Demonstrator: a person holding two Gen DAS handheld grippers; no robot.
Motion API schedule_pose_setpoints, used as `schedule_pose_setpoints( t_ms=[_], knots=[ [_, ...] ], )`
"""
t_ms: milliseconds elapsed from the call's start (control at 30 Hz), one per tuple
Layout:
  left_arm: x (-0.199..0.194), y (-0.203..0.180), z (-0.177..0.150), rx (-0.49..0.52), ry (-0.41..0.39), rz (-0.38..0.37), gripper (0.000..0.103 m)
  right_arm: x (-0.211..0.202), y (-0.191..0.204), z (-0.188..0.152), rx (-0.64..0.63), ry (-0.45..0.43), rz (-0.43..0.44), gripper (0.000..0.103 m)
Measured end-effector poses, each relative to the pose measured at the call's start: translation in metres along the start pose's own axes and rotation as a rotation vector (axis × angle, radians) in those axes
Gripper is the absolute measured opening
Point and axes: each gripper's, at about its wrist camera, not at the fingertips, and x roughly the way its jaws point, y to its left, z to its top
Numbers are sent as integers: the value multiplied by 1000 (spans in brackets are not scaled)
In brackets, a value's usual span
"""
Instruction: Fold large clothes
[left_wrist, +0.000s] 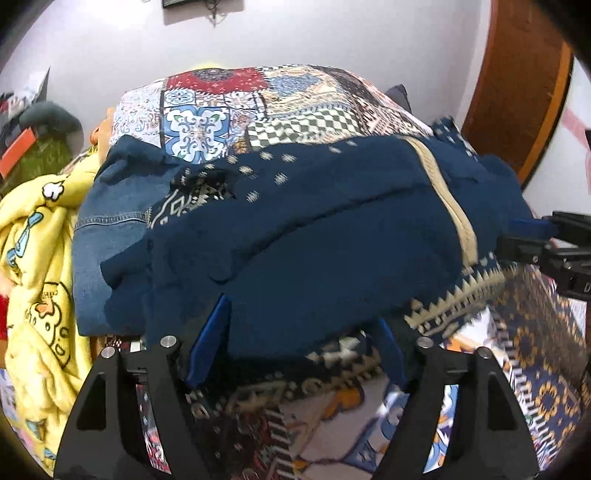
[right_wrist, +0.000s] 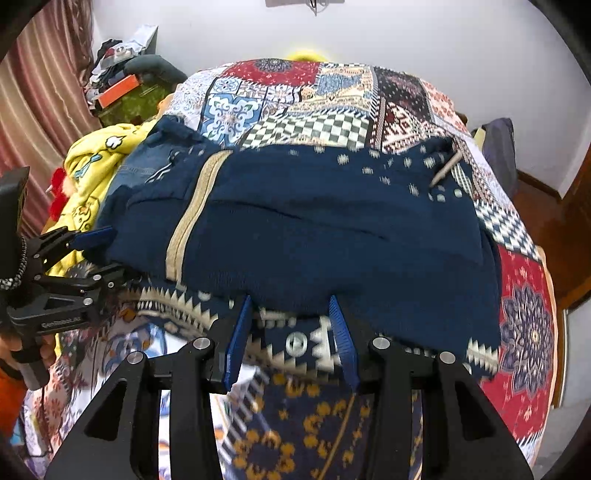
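The navy garment (right_wrist: 332, 229) lies folded across the patchwork bedspread (right_wrist: 295, 96), its long axis running side to side. Both the left gripper (left_wrist: 295, 343) and right gripper (right_wrist: 291, 332) stand spread at its near edge, grasping nothing. Jeans (left_wrist: 99, 221) and a yellow blanket (left_wrist: 33, 240) crowd its left end.

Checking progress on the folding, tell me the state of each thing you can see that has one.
navy garment: folded over on the bed, patterned hem nearest the grippers.
denim piece: lying partly under the navy garment.
yellow blanket: crumpled in a heap.
left gripper: open at the garment's near edge.
right gripper: open at the hem.
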Motion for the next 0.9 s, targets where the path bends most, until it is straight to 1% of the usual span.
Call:
schedule_pose_setpoints(
  t_ms=[100, 167, 233, 333, 367, 433, 500, 567, 633, 733, 833, 900],
  knots=[
    [3, 10, 16, -13, -24, 5, 79, 4, -5, 14, -5, -30, -13, 40],
    [7, 15, 32, -16, -34, 33, 79, 8, -10, 28, 5, -42, -16, 40],
    [17, 23, 56, -9, -49, 87, 79, 11, -16, 41, 10, -56, -13, 40],
    [34, 36, 88, -15, -34, 128, 79, 17, -25, 71, 16, -82, -47, 40],
    [39, 40, 104, -15, -32, 150, 79, 18, -28, 82, 26, -92, -69, 40],
    [40, 47, 125, -23, -38, 166, 79, 14, -36, 102, 63, -118, -93, 40],
    [33, 48, 140, -36, -66, 160, 79, 1, -44, 118, 109, -170, -99, 40],
    [19, 46, 154, -39, -126, 173, 79, -16, -45, 125, 119, -210, -81, 40],
    [7, 44, 164, -50, -169, 193, 79, -29, -41, 126, 101, -224, -51, 40],
    [-6, 45, 170, -67, -189, 165, 79, -45, -33, 117, 73, -236, -28, 40],
    [-16, 46, 157, -81, -183, 136, 79, -53, -20, 96, 23, -216, -7, 40],
    [-15, 43, 143, -71, -147, 93, 79, -50, -13, 83, -14, -186, 12, 40]
  ],
)
